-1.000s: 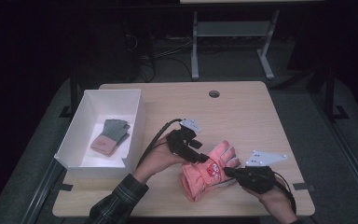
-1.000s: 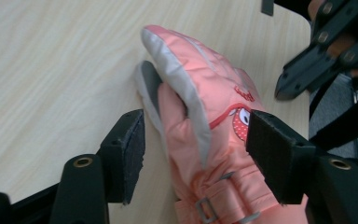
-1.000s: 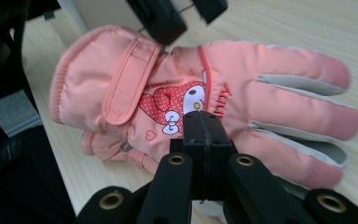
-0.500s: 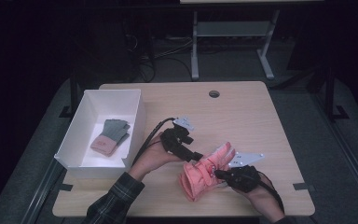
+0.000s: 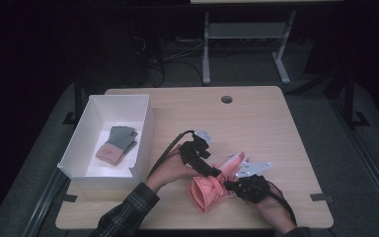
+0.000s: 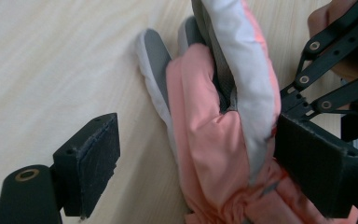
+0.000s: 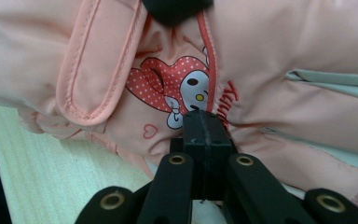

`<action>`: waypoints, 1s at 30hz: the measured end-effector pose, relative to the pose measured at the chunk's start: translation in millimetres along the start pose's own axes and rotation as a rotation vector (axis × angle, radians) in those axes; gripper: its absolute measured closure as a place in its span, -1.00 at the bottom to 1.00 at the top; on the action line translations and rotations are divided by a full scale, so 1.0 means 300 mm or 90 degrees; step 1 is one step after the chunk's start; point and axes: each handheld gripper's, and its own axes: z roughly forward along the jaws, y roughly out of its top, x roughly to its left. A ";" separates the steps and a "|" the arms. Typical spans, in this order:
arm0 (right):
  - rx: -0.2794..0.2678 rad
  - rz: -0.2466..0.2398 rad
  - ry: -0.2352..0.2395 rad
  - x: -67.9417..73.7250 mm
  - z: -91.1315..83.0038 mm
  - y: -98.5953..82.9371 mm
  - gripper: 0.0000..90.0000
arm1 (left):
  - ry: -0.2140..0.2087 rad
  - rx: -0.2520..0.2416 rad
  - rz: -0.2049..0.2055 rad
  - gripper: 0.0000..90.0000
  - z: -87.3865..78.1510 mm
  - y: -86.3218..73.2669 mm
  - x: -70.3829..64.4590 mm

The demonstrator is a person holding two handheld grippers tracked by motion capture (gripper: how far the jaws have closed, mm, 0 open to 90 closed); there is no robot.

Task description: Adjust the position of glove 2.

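Note:
A pink padded glove (image 5: 205,193) lies bunched near the table's front edge. It has grey and white fingers (image 6: 154,56) and a cartoon print (image 7: 177,88). My left gripper (image 5: 211,171) is open, its jaws wide apart on either side of the glove (image 6: 214,140); one jaw rests against the glove's side, the other stands clear of it over the wood. My right gripper (image 5: 231,186) comes in from the right, jaws pressed together on a fold of the glove (image 7: 284,46) just below the print.
A white box (image 5: 145,133) stands at the table's left and holds a grey and pink pair of gloves (image 5: 117,143). The wooden table (image 5: 266,123) has a cable hole (image 5: 226,99) at the back. Metal frame legs stand beyond it.
My right gripper has moved left with the glove, which is now more bunched up. My left gripper has shifted slightly right and down onto the glove.

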 end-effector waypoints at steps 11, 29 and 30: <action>0.000 -0.008 -0.019 0.006 0.011 -0.003 1.00 | -0.059 0.036 -0.039 -0.71 0.077 -0.048 0.037; 0.002 -0.014 -0.032 0.002 0.013 -0.005 1.00 | -0.186 0.054 -0.085 -0.35 0.123 -0.066 0.074; 0.002 -0.014 -0.033 0.002 0.014 -0.005 1.00 | -0.190 0.054 -0.087 -0.31 0.123 -0.068 0.076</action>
